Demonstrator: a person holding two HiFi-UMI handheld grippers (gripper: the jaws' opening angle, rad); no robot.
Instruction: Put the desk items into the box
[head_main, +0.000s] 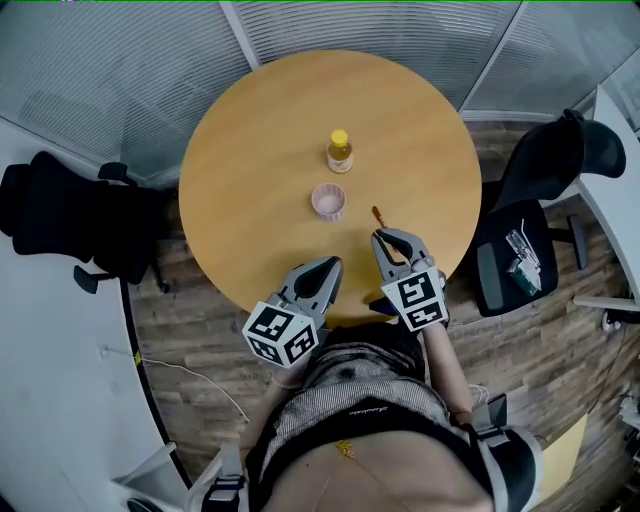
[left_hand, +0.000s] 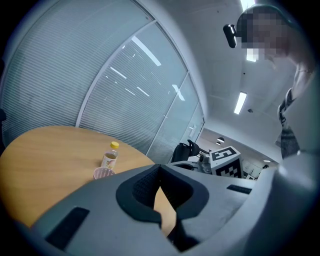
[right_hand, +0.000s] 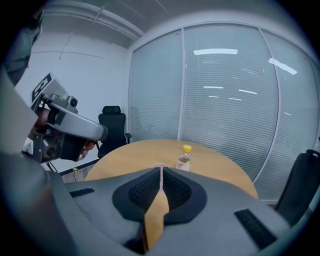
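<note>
On the round wooden table (head_main: 250, 130) stand a small clear bottle with a yellow cap (head_main: 340, 152) (left_hand: 110, 157) (right_hand: 184, 159) and, nearer to me, a pink cup (head_main: 328, 201) (left_hand: 103, 173). A thin reddish-brown stick-like item (head_main: 379, 215) lies right of the cup. My left gripper (head_main: 333, 262) (left_hand: 160, 169) hovers at the table's near edge, shut and empty. Beside it, my right gripper (head_main: 380, 236) (right_hand: 161, 170) is also shut and empty, its tip just short of the stick-like item. Both point toward the cup and bottle.
A black office chair (head_main: 60, 215) stands left of the table. Another chair (head_main: 545, 170) stands at the right with a small packet (head_main: 522, 262) on its seat. Glass walls with blinds (head_main: 120, 60) run behind the table. A white desk (head_main: 50, 400) lies at my left.
</note>
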